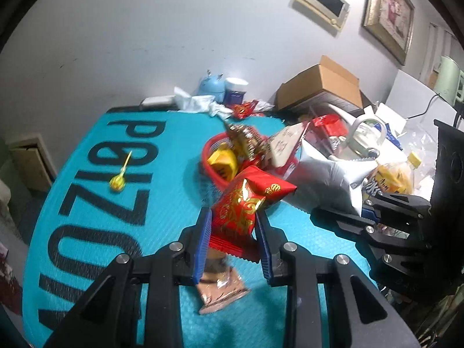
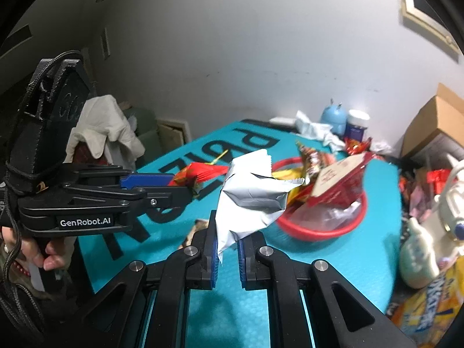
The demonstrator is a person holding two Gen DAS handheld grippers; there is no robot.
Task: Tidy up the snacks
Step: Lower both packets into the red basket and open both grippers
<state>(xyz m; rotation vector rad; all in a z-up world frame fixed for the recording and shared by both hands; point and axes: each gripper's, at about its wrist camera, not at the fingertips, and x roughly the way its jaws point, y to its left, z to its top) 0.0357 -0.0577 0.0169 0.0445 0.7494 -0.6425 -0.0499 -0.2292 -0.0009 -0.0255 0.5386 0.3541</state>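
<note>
My left gripper (image 1: 233, 223) is shut on a red snack packet with gold print (image 1: 246, 203), held above the teal mat (image 1: 162, 203). From the right wrist view the same packet (image 2: 200, 172) sticks out of the left gripper (image 2: 185, 187) at the left. My right gripper (image 2: 227, 239) is shut on a crumpled silver packet (image 2: 249, 194), which also shows in the left wrist view (image 1: 322, 179). A red basket (image 2: 322, 232) holding several snacks sits beyond both packets (image 1: 214, 150). A brown packet (image 1: 220, 293) lies on the mat under the left gripper. A yellow lollipop (image 1: 117, 182) lies further left.
Clutter lines the mat's far and right sides: a cardboard box (image 1: 322, 84), a blue toy (image 1: 210, 85), a white jar (image 1: 235, 90), crumpled tissue (image 1: 197, 101), an orange snack bag (image 2: 429, 301) and a white bottle (image 2: 417, 258). A person's hand (image 2: 46, 258) grips the left gripper's handle.
</note>
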